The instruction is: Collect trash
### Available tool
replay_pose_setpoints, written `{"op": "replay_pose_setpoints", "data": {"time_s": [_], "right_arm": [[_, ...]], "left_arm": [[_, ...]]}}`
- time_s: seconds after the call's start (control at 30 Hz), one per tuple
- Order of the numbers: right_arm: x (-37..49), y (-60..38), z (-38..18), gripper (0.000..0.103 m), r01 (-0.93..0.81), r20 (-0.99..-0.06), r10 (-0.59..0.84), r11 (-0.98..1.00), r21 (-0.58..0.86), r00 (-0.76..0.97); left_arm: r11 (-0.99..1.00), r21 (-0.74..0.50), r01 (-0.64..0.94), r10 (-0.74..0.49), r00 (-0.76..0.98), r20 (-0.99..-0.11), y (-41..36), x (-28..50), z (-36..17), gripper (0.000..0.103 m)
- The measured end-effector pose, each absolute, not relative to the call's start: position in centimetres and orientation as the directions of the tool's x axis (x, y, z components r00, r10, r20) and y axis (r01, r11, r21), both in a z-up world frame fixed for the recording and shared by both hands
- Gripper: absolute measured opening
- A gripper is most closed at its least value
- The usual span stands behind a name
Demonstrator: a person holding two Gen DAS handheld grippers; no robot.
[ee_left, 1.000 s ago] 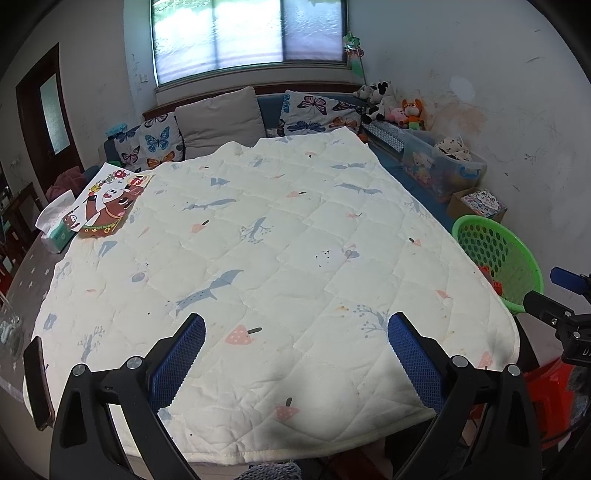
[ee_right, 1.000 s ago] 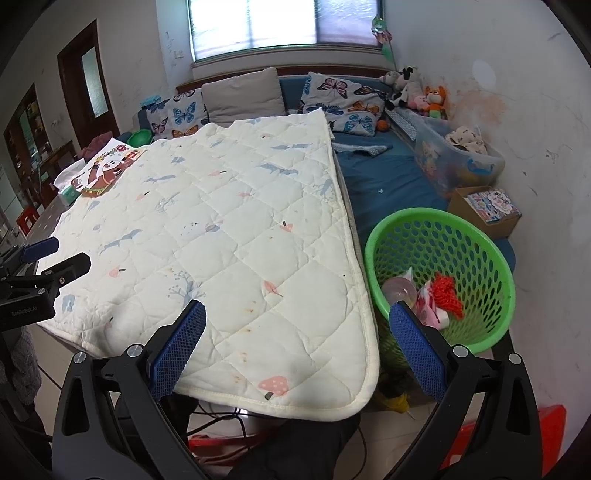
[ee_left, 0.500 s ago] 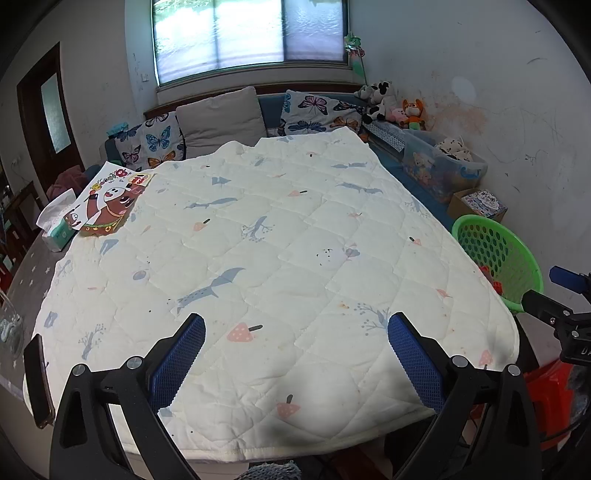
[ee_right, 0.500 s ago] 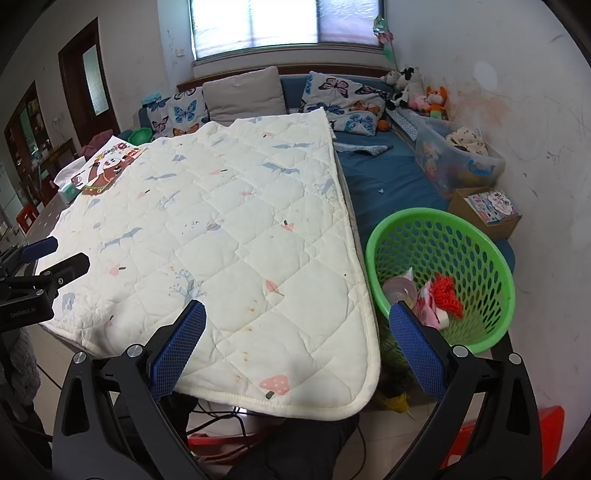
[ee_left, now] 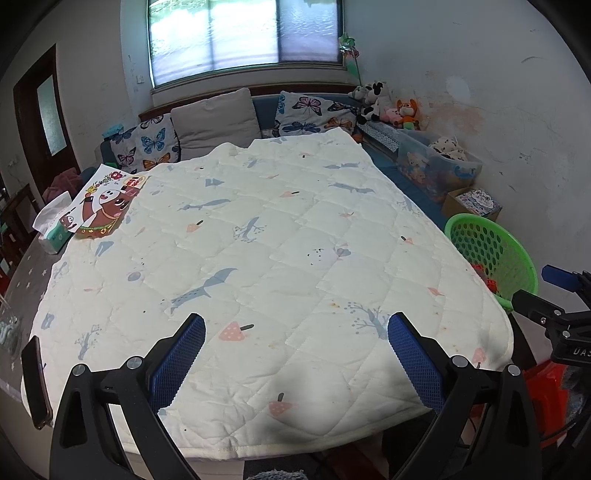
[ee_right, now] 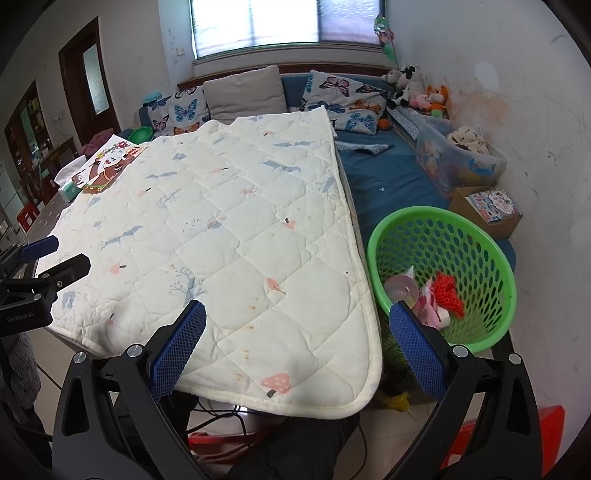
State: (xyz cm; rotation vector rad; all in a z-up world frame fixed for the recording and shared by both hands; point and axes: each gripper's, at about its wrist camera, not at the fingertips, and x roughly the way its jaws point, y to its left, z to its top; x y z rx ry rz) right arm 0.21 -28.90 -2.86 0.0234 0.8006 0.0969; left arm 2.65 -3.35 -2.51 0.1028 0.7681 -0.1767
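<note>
Two grippers show, each with its blue-padded fingers spread wide and nothing between them: the left gripper (ee_left: 295,347) hovers over the near edge of the quilt (ee_left: 280,236), the right gripper (ee_right: 297,341) over the quilt's near right corner. One green basket (ee_right: 443,236) stands just beside the counter's right edge, and the trash (ee_right: 424,295) lies inside it: a clear round lid, a pink wrapper and a red net bundle, three pieces that can be told apart. That trash sits just beyond the right gripper's right finger (ee_right: 417,350), apart from it. One picture sheet (ee_left: 107,203) and one tissue box (ee_left: 53,230) lie at the counter's far left. Behind, a blue sofa carries three butterfly cushions and one plain grey cushion (ee_left: 218,122) under a window (ee_left: 243,33); a clear toy bin (ee_right: 458,158) stands by the wall.
</note>
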Motion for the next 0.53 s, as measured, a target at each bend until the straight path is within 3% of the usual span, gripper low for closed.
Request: {"op": "replay_pose_setpoints", "data": {"time_s": [0.53], "right_arm": [[0.22,-28.73,-3.01,0.099,-0.082,-0.717,0.103,0.995,0.064,0.689]], "left_arm": [[0.98,0.046,0.192,-0.107,0.713,-0.693,-3.83,2.46,-2.16,0.096]]}}
